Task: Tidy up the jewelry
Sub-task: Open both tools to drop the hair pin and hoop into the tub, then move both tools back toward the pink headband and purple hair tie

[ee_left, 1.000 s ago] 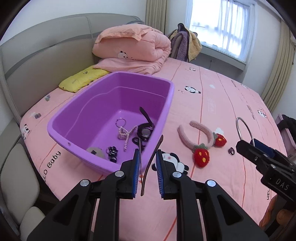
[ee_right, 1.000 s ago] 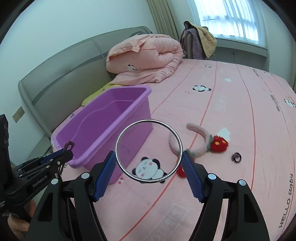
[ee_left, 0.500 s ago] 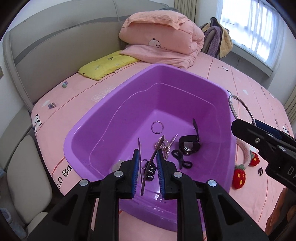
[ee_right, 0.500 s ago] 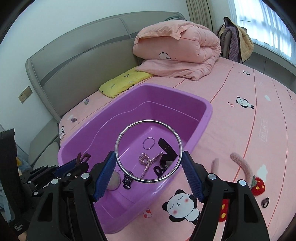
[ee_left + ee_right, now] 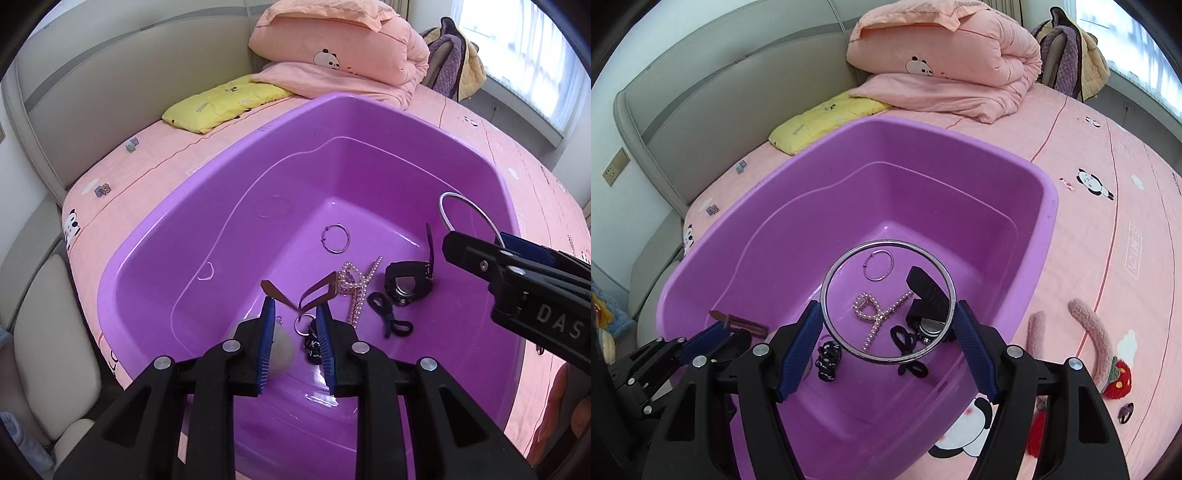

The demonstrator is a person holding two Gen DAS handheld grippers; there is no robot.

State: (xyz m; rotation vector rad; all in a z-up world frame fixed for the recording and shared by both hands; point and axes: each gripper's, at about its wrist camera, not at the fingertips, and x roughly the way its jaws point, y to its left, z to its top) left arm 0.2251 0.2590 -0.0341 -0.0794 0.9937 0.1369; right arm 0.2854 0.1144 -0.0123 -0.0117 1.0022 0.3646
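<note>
A purple tub (image 5: 207,206) (image 5: 1027,177) sits on the pink bed. In it lie a black watch (image 5: 408,284), a pearl clip (image 5: 356,284), a thin hoop (image 5: 336,239), a black hair tie (image 5: 389,314) and a small black charm (image 5: 827,356). My left gripper (image 5: 295,332) (image 5: 713,334) is over the tub's near side with its jaws parted; a brown hair clip (image 5: 299,293) (image 5: 738,325) hangs between its fingertips. My right gripper (image 5: 888,332) (image 5: 517,258) is shut on a silver bangle (image 5: 888,301) (image 5: 465,214) and holds it over the tub.
A fuzzy pink strawberry headband (image 5: 1097,343) and a small dark ring (image 5: 1126,411) lie on the bed right of the tub. A yellow pillow (image 5: 225,105) and a folded pink quilt (image 5: 340,48) lie behind it by the headboard (image 5: 110,85).
Both grippers moved further over the tub. The left jaws opened wider and the brown clip turned loose between them. The right still grips the bangle.
</note>
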